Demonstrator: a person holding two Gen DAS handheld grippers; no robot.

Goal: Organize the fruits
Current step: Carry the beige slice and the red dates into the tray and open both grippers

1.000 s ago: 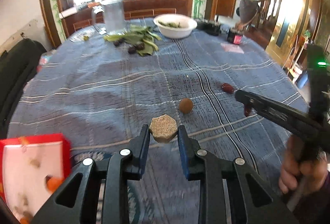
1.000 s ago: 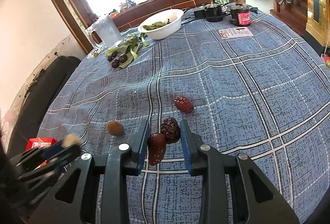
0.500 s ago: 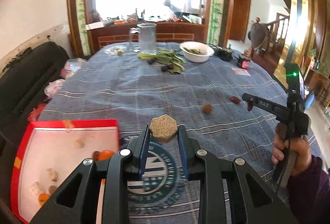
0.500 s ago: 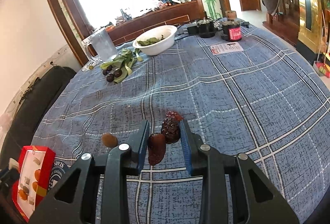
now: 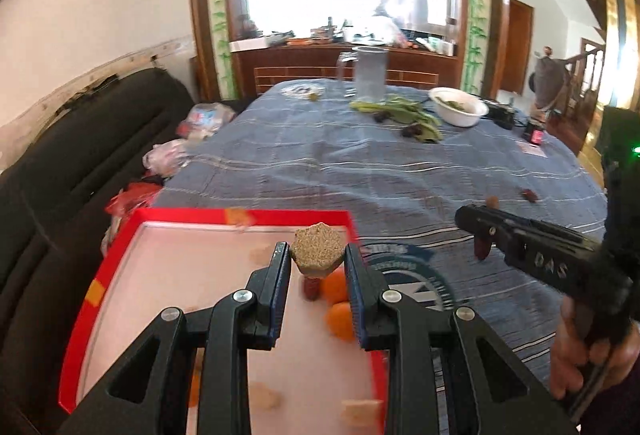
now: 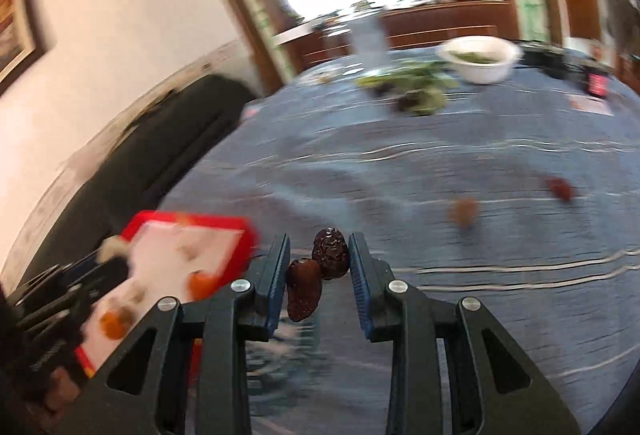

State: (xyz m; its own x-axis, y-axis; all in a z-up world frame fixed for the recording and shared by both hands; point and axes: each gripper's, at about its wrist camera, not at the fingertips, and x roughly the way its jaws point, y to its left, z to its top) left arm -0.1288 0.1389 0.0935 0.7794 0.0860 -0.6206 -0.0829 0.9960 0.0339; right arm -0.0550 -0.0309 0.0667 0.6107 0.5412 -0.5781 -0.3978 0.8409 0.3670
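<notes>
Left gripper [image 5: 317,263] clamped on hexagonal tan piece [image 5: 318,249] over red tray [image 5: 208,214]; right gripper [image 6: 319,267] clamping two dates [image 6: 316,271], short of tray's near corner. Release low inside rim, avoiding oranges [image 5: 336,289].

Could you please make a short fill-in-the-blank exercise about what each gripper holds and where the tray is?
1. The left gripper holds a tan, ____-sided biscuit.
2. The right gripper holds ____ dried red dates between its fingers.
3. The tray under the left gripper has a ____ rim.
4. The white bowl holds ____ leaves.

Missing words: six; two; red; green
</notes>
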